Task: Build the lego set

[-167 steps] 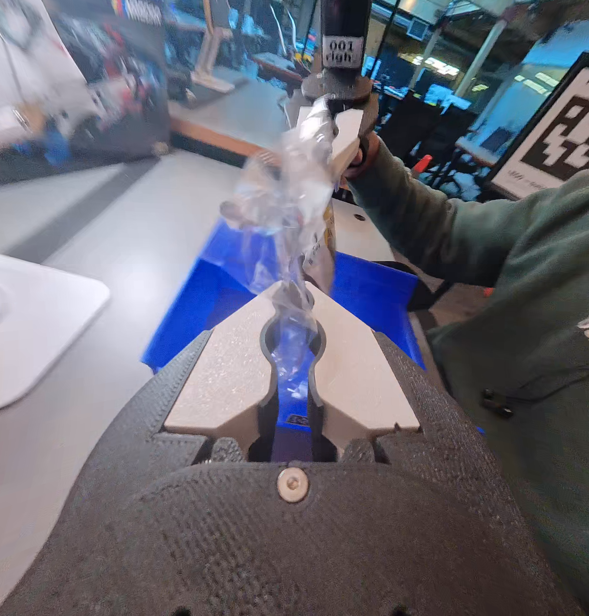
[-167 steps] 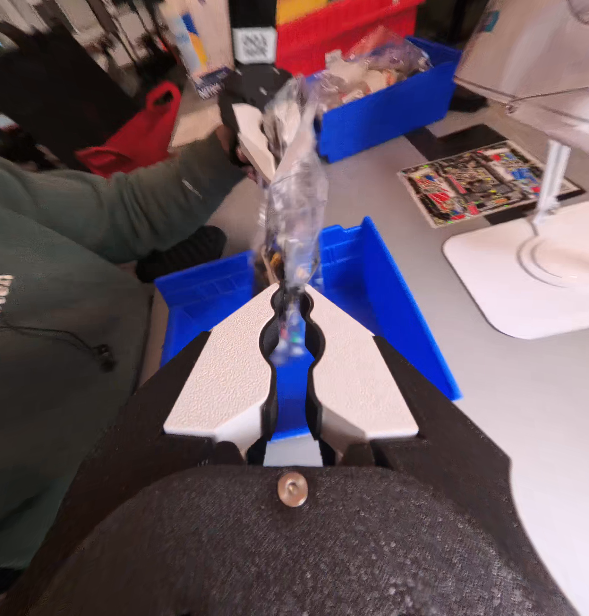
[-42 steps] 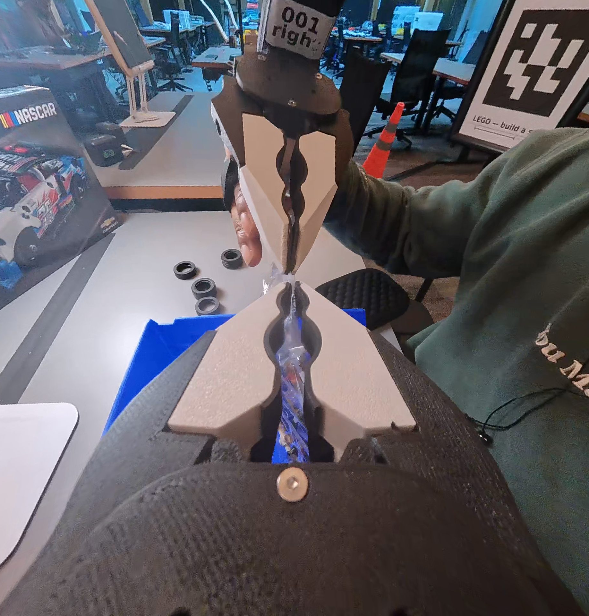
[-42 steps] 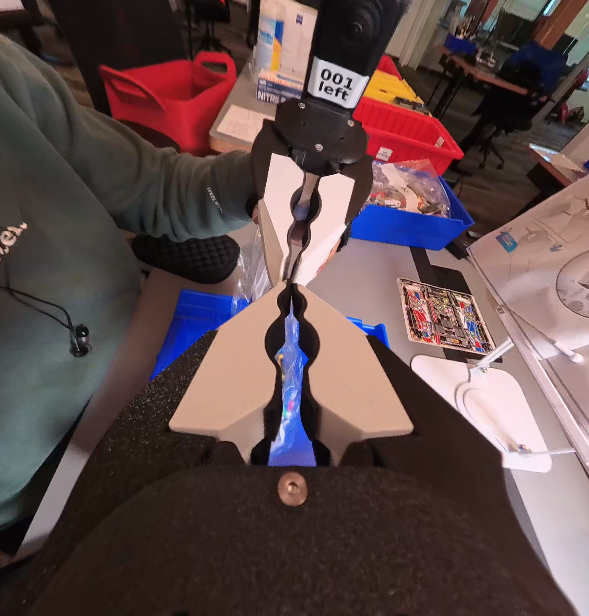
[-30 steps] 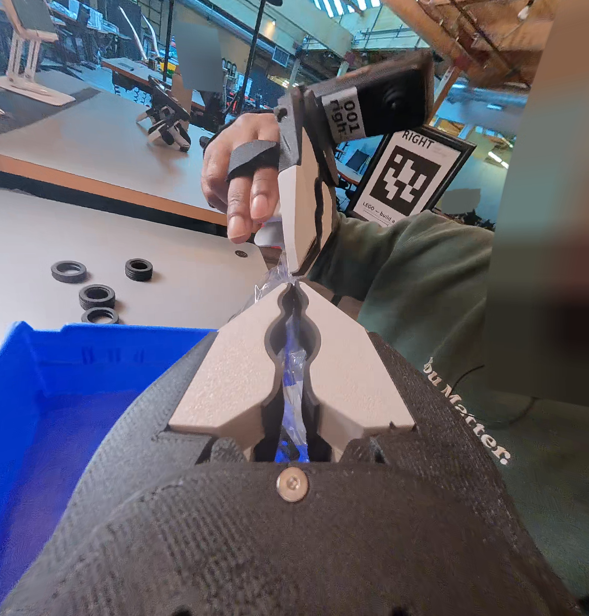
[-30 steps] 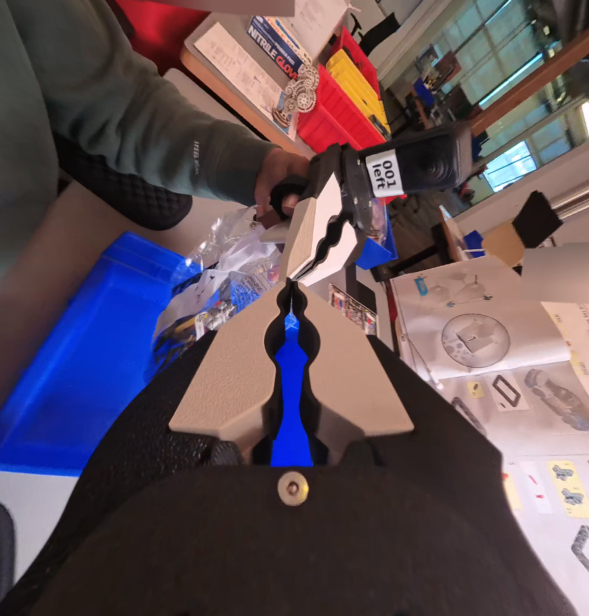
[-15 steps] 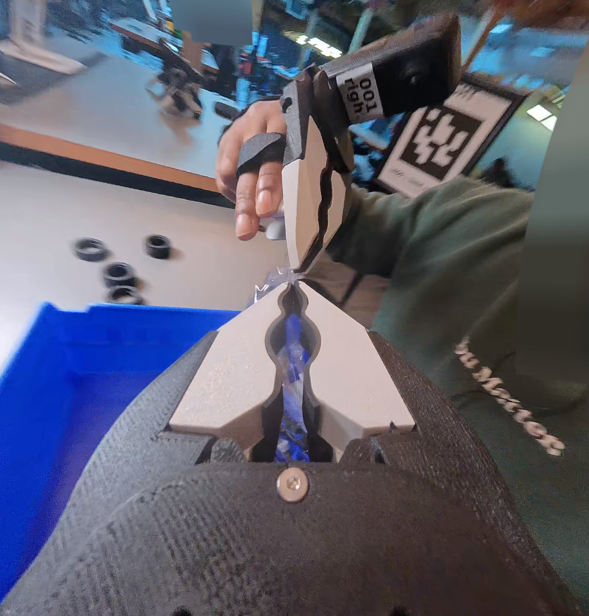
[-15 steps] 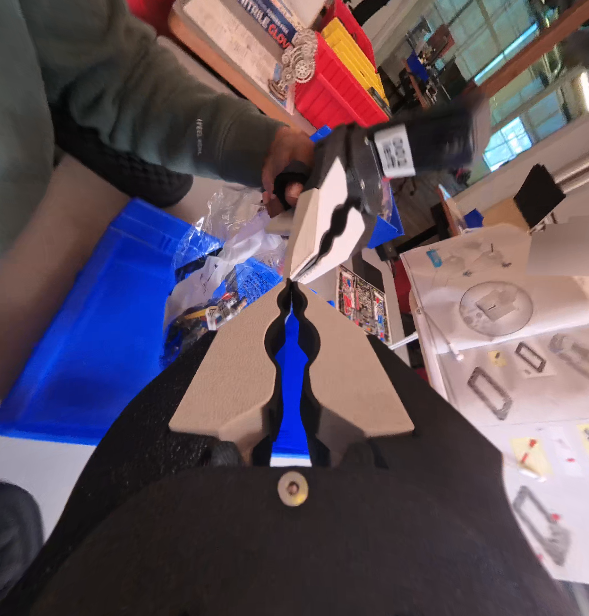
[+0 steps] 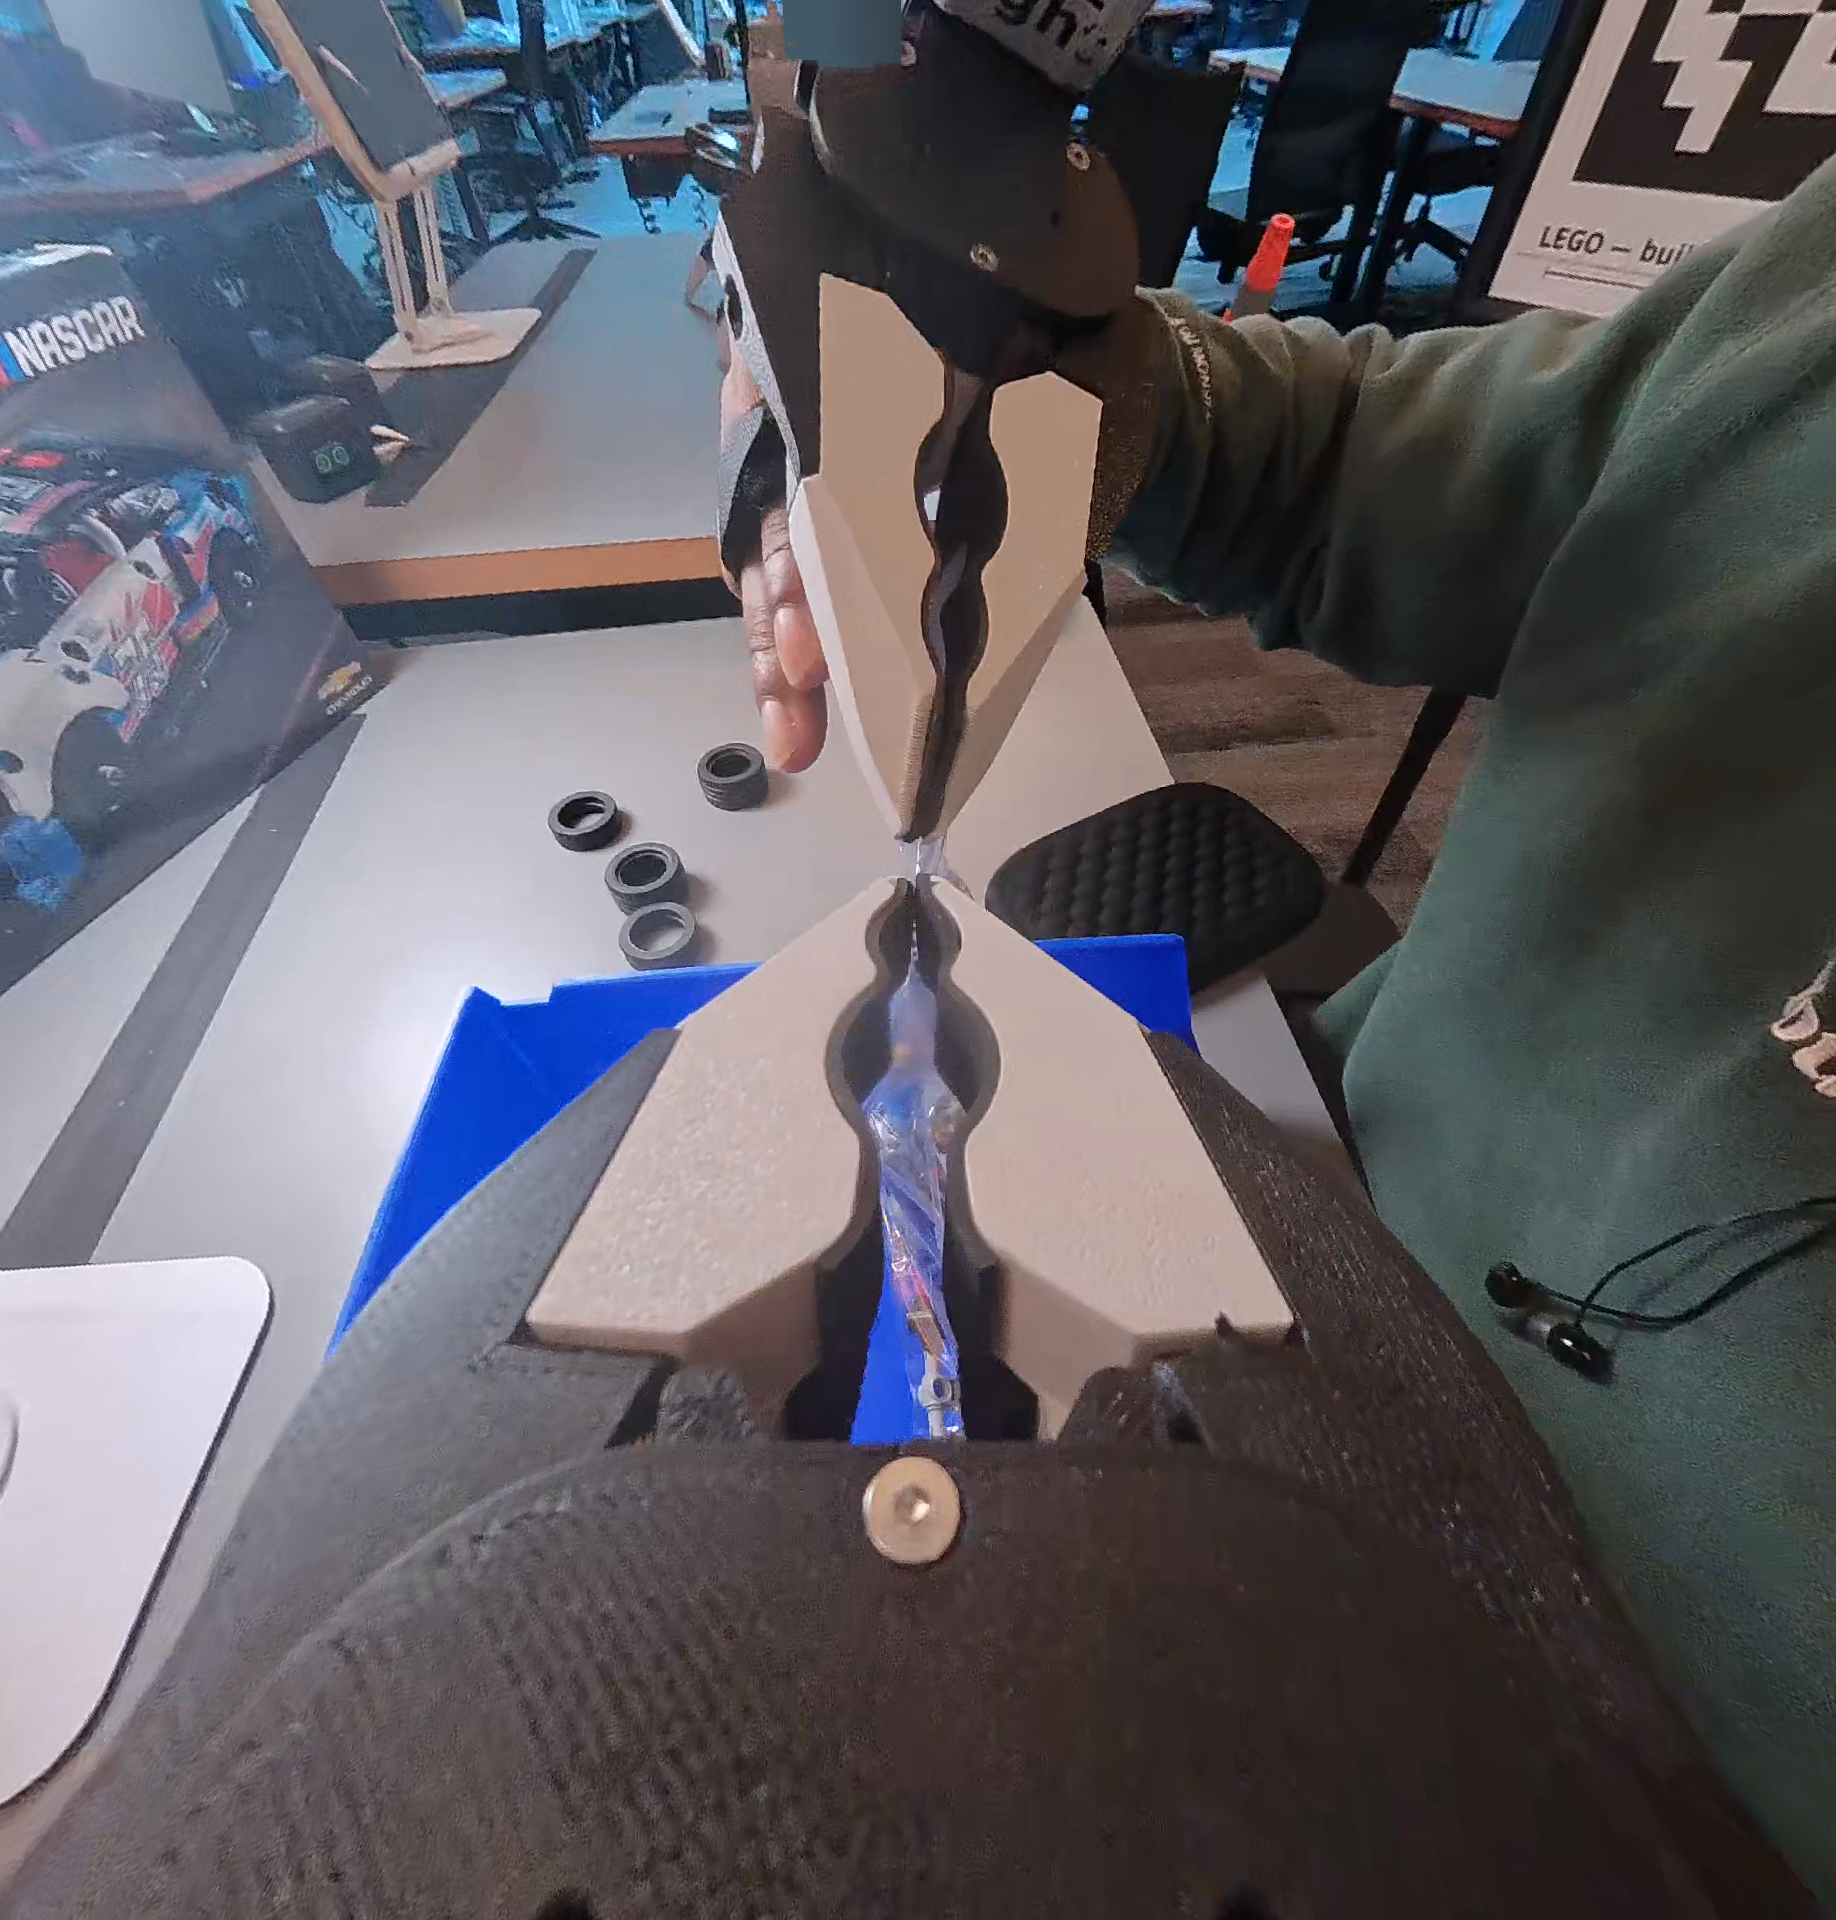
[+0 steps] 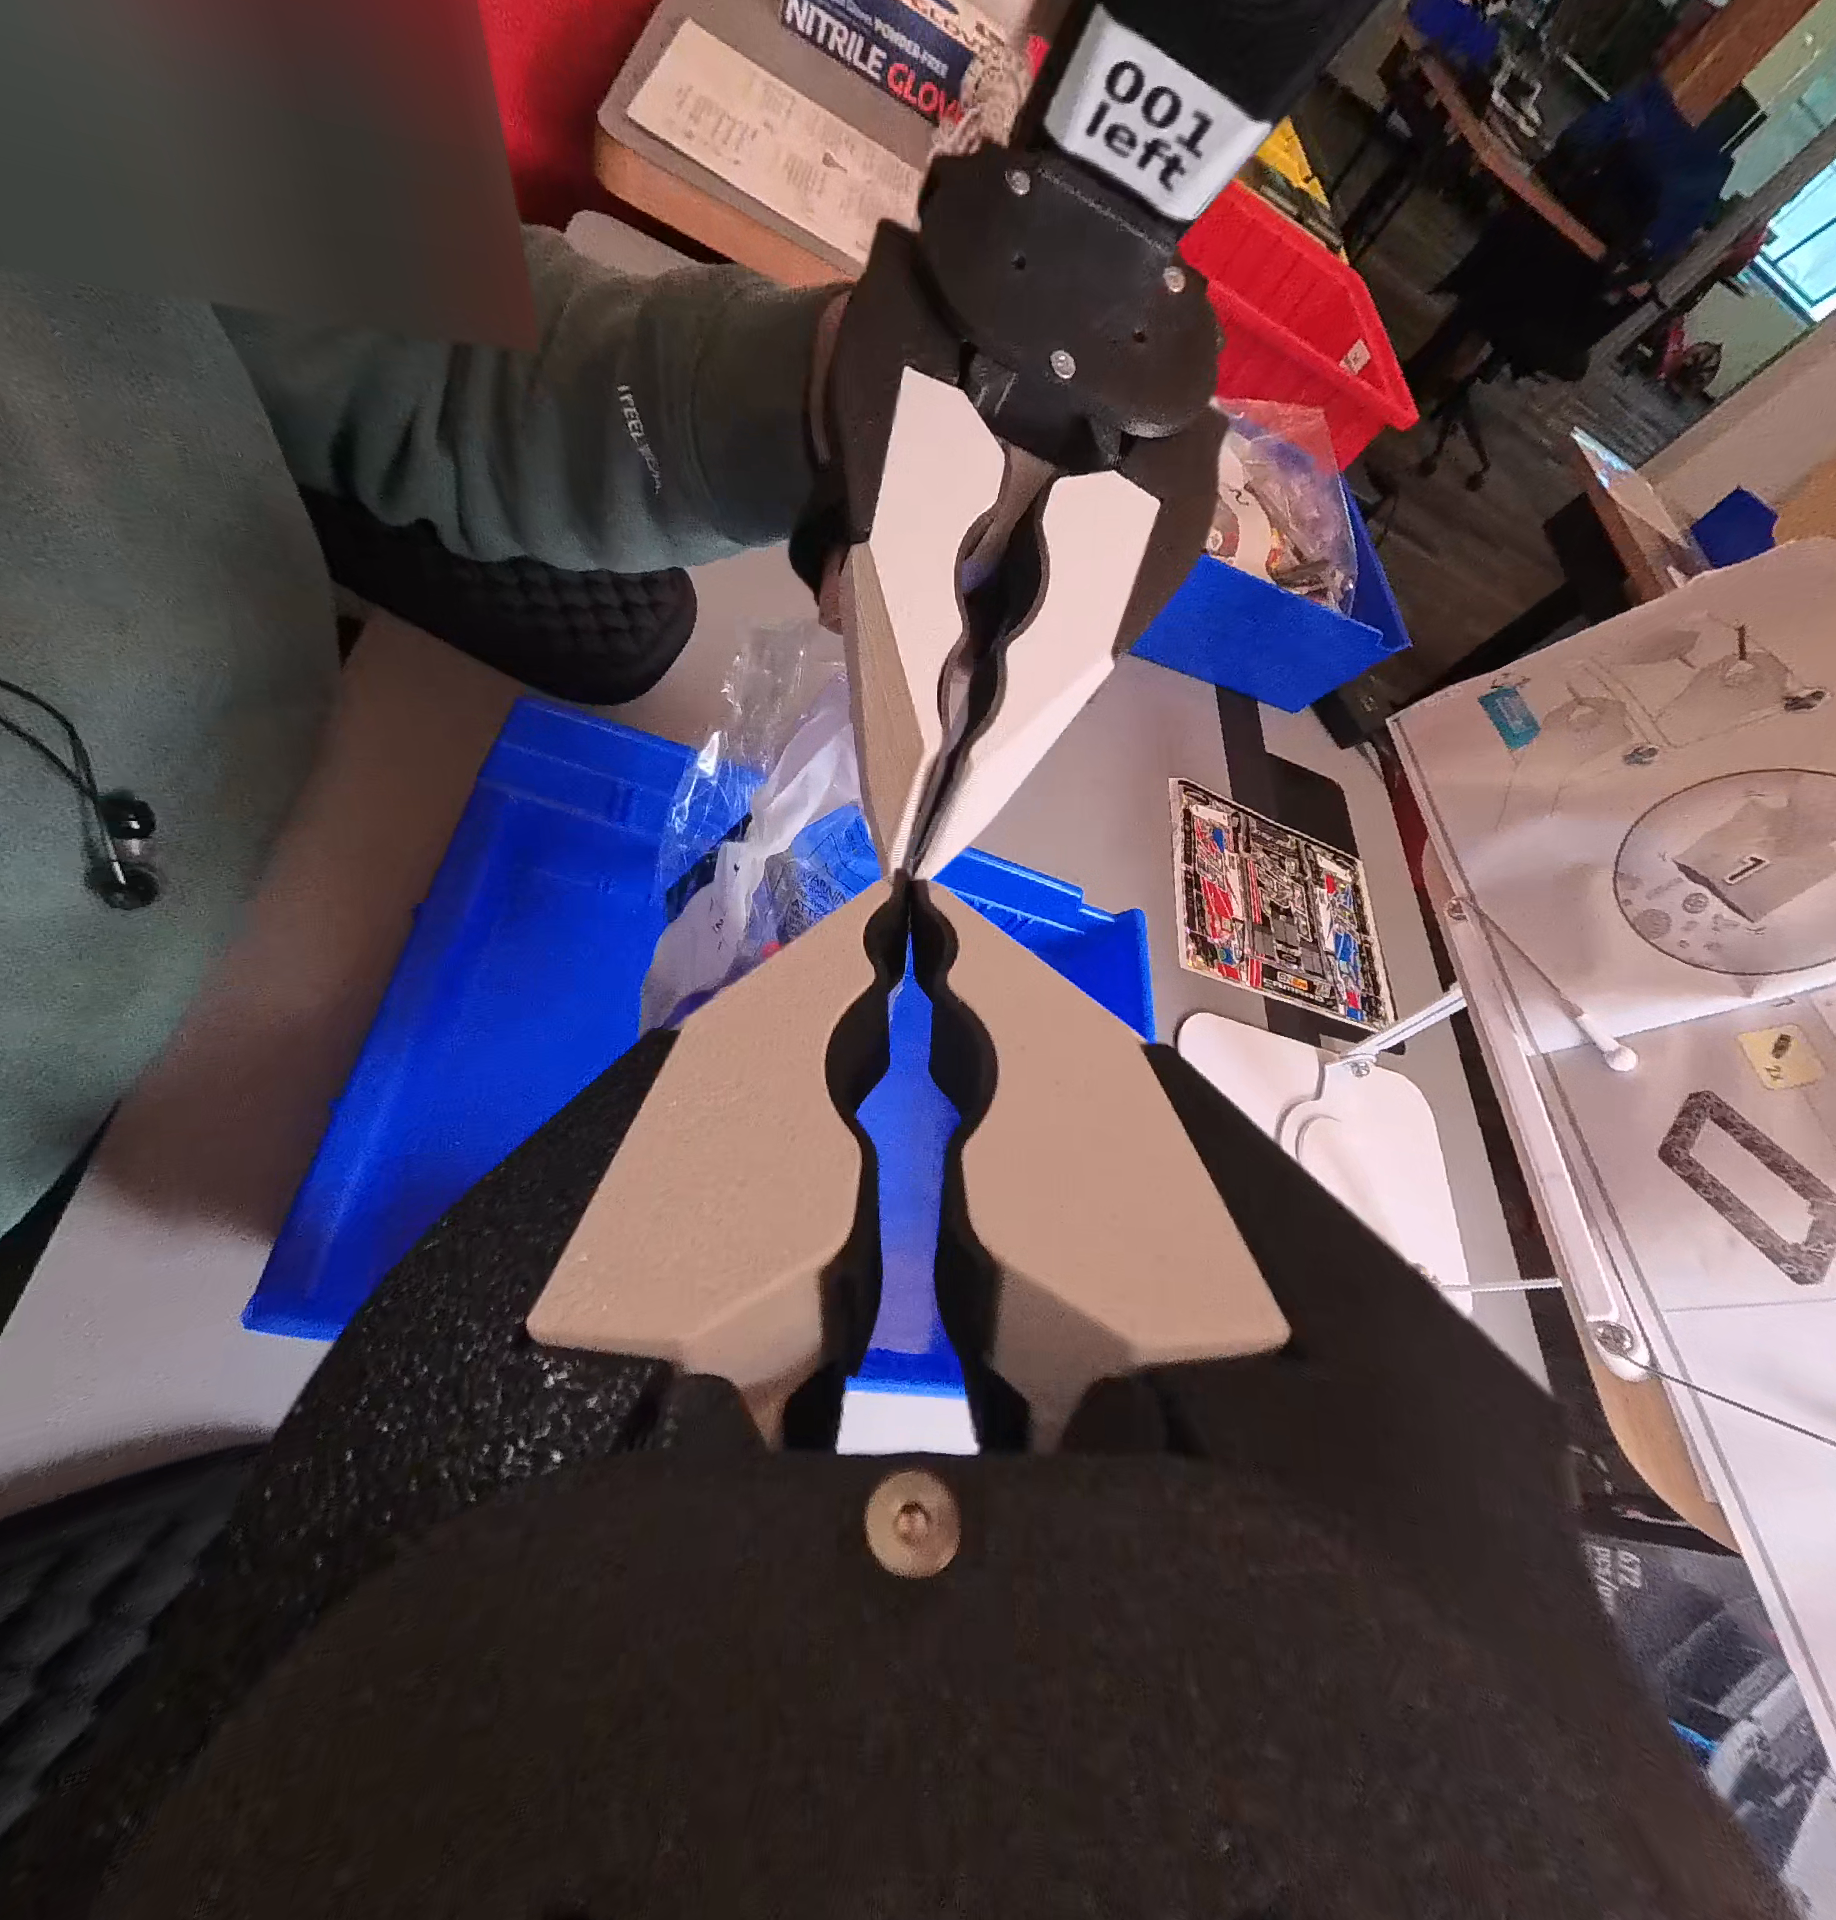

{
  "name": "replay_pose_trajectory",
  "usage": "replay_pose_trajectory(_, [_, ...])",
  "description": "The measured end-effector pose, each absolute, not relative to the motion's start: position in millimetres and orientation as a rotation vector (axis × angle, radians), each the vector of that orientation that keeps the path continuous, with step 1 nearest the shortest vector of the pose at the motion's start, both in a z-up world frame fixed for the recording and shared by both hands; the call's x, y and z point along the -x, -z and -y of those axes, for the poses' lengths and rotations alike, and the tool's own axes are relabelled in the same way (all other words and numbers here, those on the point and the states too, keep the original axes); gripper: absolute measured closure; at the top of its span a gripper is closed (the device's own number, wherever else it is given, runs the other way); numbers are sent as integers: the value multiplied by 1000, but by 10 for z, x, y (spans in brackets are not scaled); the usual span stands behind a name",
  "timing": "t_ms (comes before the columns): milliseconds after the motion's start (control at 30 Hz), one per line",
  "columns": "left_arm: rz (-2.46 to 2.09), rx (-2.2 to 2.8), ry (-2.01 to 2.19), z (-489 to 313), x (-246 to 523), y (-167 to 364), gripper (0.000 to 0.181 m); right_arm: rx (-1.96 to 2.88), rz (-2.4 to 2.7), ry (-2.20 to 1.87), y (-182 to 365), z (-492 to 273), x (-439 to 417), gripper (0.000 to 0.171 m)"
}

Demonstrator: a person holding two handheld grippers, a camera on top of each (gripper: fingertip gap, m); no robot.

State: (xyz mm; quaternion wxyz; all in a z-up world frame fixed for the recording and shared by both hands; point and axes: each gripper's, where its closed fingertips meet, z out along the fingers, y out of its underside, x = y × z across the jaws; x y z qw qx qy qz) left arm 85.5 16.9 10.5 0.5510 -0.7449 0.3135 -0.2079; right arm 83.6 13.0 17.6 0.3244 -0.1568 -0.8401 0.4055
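Note:
A clear plastic bag of lego parts (image 9: 914,1132) is pinched between both grippers above a blue bin (image 9: 457,1143). My left gripper (image 9: 916,891) is shut on the bag, which runs down between its fingers. My right gripper (image 9: 919,831) comes in from above, tip to tip with the left, and is shut on the bag's top edge. In the right wrist view the right gripper (image 10: 909,899) meets the left gripper (image 10: 909,857), and the bag (image 10: 758,831) hangs to the left over the bin (image 10: 498,1039).
Several black tyres (image 9: 644,873) lie on the grey table beyond the bin, near the set's box (image 9: 83,582). A sticker sheet (image 10: 1272,914), instruction pages (image 10: 1672,935), a second blue bin (image 10: 1267,623) and a red bin (image 10: 1298,312) are to the right. My left and right fingertips are right by each other.
Both grippers have swung round while still holding the bag, so they now face each other straight on, tip to tip. The views now look down more on the table and the bin.

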Motion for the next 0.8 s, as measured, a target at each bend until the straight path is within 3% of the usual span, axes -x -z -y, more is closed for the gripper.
replay_pose_trajectory(400, [-423,1816,502,-405,-475,-186,181,642,1867,-833,-333,-509,-518,168])
replay_pose_trajectory(500, [-291,1816,453,-519,-226,-227,181,849,1785,-930,-249,-443,-563,146])
replay_pose_trajectory(600, [-191,1810,447,-632,-79,-226,181,992,1833,-940,223,-222,-457,116])
replay_pose_trajectory(800, [-57,1731,526,-795,-91,-317,181,1026,1673,-673,480,-401,42,111])
